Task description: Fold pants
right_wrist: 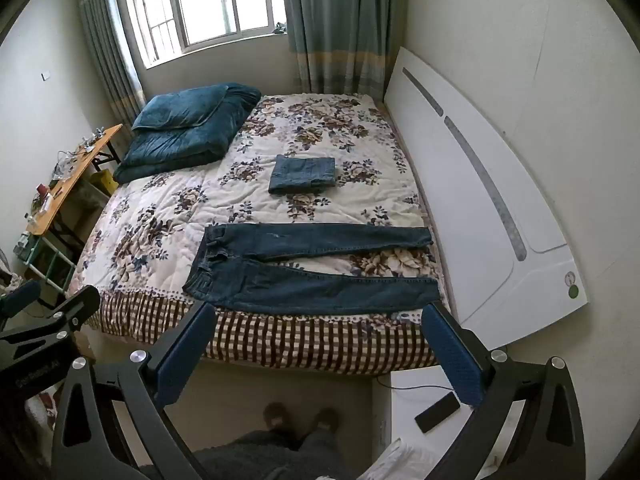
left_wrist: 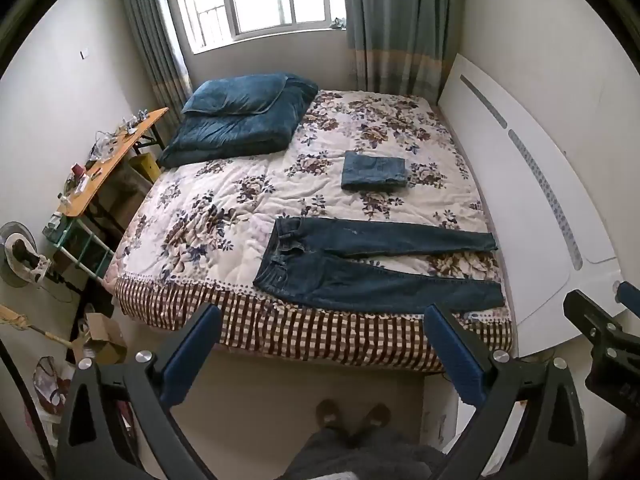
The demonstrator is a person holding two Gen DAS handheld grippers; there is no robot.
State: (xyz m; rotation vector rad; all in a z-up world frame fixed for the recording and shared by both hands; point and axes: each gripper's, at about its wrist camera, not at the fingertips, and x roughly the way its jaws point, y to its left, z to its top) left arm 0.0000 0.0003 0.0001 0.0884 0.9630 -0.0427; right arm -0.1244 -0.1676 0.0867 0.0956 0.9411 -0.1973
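Observation:
Dark blue jeans (left_wrist: 360, 268) lie flat near the front edge of the floral bed (left_wrist: 224, 208), waist to the left, both legs spread toward the right; they also show in the right wrist view (right_wrist: 304, 276). A second pair of jeans, folded (left_wrist: 374, 170), sits behind them mid-bed and shows in the right wrist view (right_wrist: 303, 174). My left gripper (left_wrist: 320, 320) is open and empty, held above the floor in front of the bed. My right gripper (right_wrist: 316, 316) is open and empty too, beside it, and shows at the edge of the left wrist view (left_wrist: 600, 320).
A folded blue quilt and pillow (left_wrist: 240, 116) lie at the bed's far left. A white headboard (left_wrist: 520, 184) leans along the right. A cluttered wooden desk (left_wrist: 108, 160) stands left. A white nightstand with a phone (right_wrist: 436, 412) stands front right. The person's feet (left_wrist: 352, 416) are on the floor.

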